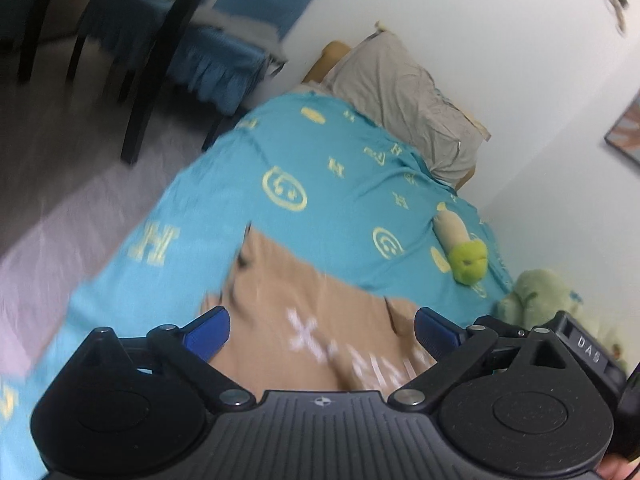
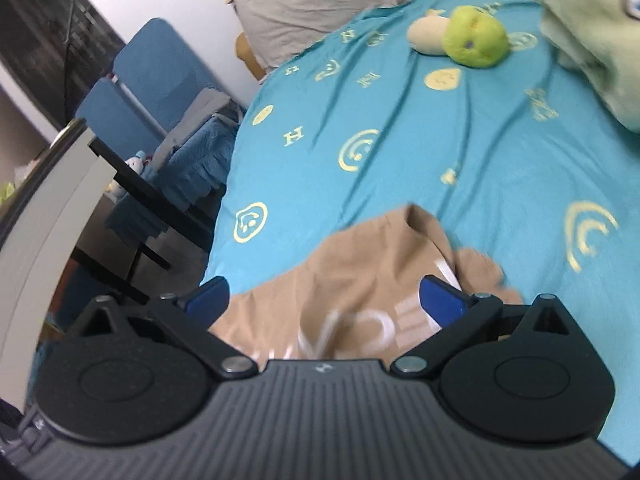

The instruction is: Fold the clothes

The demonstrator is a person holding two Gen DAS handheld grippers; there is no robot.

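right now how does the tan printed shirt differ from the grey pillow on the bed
The tan shirt with white lettering lies flat and rumpled near both grippers; the grey pillow sits plump at the bed's far end. The shirt carries print; the pillow is plain. Both rest on the turquoise patterned bedsheet.

Blurred print, hidden hems, cropped toys

The tan garment point(image 1: 320, 300) carries white lettering point(image 1: 360, 356) too smeared to read in either view, and its near edge is hidden behind the gripper bodies. At the far left, the chairs point(image 1: 120, 40) are motion-blurred. The pale green plush point(image 2: 592, 20) is cut off by the right edge, its shape unclear.
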